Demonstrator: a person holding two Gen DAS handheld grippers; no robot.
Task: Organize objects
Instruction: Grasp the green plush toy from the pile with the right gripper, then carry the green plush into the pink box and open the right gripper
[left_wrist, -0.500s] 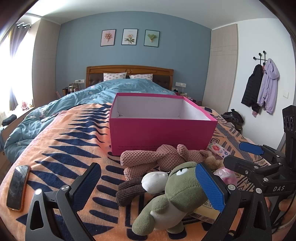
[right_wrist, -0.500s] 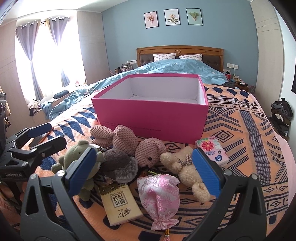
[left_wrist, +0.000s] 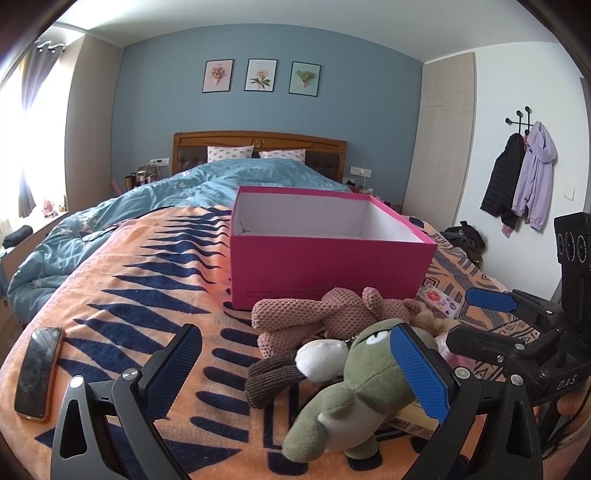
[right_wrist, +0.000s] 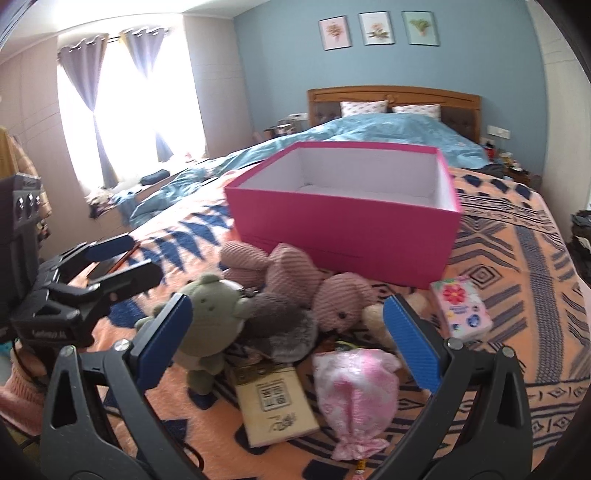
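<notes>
While pink box (right_wrist: 343, 236) sat empty, plush toys (right_wrist: 295, 291), pouch (right_wrist: 354, 387), tissue pack (right_wrist: 461, 310) lay unsorted; left gripper (left_wrist: 295, 369), right gripper (right_wrist: 288, 336) gaped, holding nothing.

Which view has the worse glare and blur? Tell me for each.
Right wrist view: window blown out white, plush toys slightly smeared. Left wrist view: glare only at its left edge, pink box and green plush sharp; fisheye bends walls in both.

White letters "DAS" are showing on the black body of the right gripper (left_wrist: 491, 317), seen from the left wrist. Small dark print is running along the pink box (left_wrist: 325, 269) front, too small to read; characters on the tan packet (right_wrist: 275, 404) are staying illegible.
</notes>
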